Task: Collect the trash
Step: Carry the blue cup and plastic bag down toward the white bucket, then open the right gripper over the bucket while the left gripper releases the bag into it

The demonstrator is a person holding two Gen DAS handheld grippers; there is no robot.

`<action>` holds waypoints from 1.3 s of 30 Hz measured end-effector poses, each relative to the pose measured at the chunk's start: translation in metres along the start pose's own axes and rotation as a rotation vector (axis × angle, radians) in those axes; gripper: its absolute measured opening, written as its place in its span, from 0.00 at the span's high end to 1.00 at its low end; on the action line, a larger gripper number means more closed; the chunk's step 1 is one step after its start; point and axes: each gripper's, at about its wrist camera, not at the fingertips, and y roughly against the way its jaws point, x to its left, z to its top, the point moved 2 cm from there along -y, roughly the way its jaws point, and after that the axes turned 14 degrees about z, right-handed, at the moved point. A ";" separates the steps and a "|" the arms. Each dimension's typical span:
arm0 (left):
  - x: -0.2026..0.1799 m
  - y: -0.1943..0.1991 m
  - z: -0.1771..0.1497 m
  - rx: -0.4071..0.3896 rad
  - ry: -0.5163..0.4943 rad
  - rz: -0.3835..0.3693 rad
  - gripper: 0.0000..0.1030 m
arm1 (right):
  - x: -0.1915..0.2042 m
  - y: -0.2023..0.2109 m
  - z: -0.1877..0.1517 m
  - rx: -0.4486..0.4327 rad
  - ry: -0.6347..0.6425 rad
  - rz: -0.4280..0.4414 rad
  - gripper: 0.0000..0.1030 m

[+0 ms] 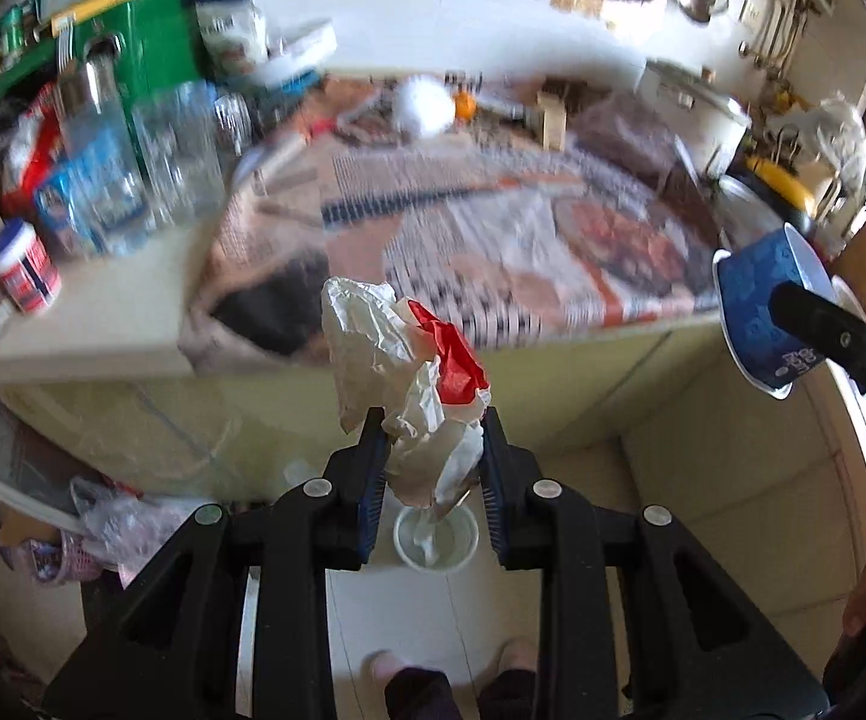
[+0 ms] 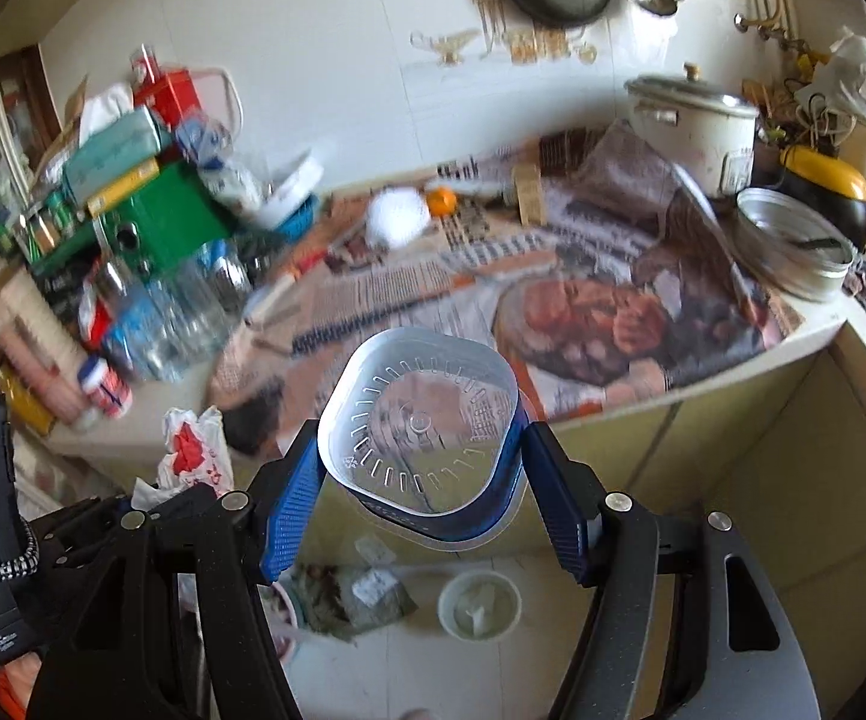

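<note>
We hold both grippers out over the floor in front of the cluttered kitchen counter (image 2: 727, 384). Our left gripper (image 1: 433, 450) is clamped on a crumpled white plastic bag with a red patch (image 1: 409, 372), its blue-padded fingers (image 1: 373, 468) pressing in from both sides so that the bag bunches up above them and a tail hangs below. Our right gripper (image 2: 421, 480) grips a clear plastic cup with a blue printed band (image 2: 427, 420), its fingers (image 2: 295, 510) squeezing the wall from either side; the cup is tipped so that we look straight into its open mouth at the ribbed bottom. In the left wrist view the same cup (image 1: 763, 312) shows at the right edge, lying sideways in the air. Below both loads, on the pale tiled floor (image 2: 583, 648), stands a small round white bin (image 2: 480, 605) with something white already in it; in the left wrist view this bin (image 1: 436, 540) sits directly beneath the hanging bag. On the counter lie spread newspaper sheets (image 2: 553, 312), clear plastic bottles (image 2: 163, 324) and a white rice cooker (image 2: 697, 132).
</note>
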 end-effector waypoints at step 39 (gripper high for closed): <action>-0.055 -0.317 -0.225 0.342 0.148 0.034 0.71 | -0.138 -0.262 -0.223 0.418 0.038 0.099 0.31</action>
